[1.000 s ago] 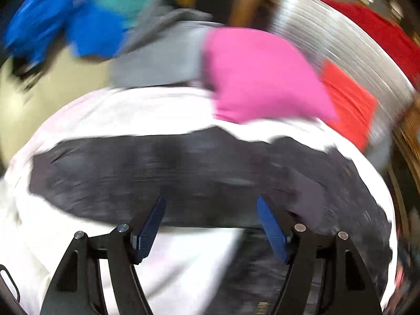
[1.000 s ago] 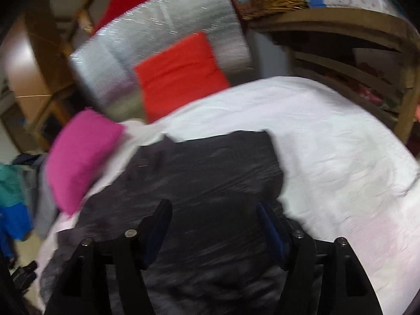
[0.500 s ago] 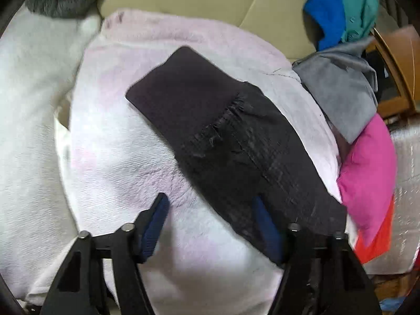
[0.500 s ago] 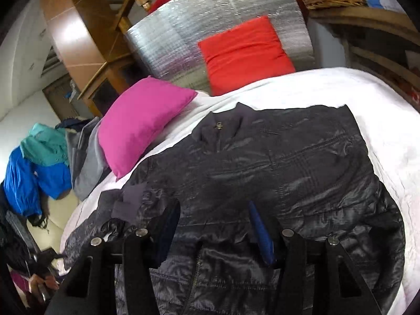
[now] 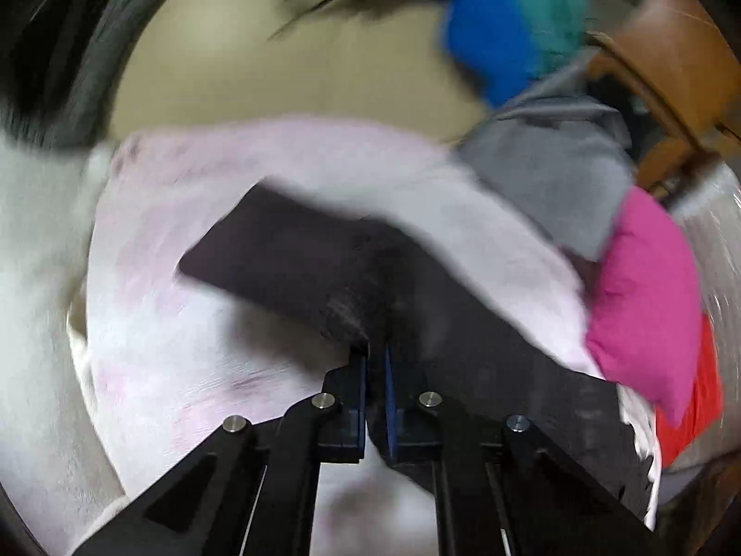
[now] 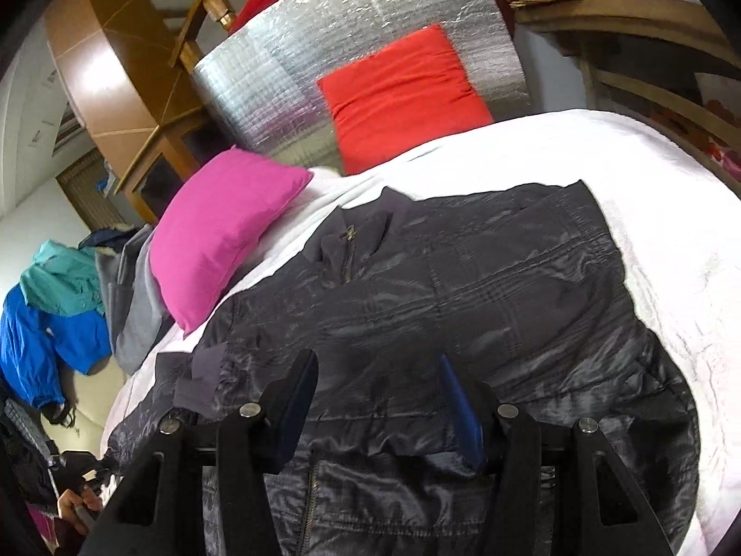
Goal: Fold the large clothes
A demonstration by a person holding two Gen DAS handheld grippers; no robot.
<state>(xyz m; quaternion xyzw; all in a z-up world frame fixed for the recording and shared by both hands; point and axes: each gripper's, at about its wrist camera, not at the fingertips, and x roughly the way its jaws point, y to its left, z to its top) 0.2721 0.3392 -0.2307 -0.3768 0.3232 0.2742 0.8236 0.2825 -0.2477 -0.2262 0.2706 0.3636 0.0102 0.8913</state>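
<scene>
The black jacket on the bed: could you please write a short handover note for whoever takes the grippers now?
Left gripper: jaws have just closed, pinching the black jacket at its sleeve.
Right gripper: open above the jacket front, gripping nothing.
Jacket lies spread, front up, on the white bed cover; pink pillow beside it.
Done: sleeve gripped. Left: all the folding.

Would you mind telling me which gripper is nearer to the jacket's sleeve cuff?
Left. The left gripper has just closed on the sleeve near the cuff; the right gripper hovers open over the jacket's body.
</scene>
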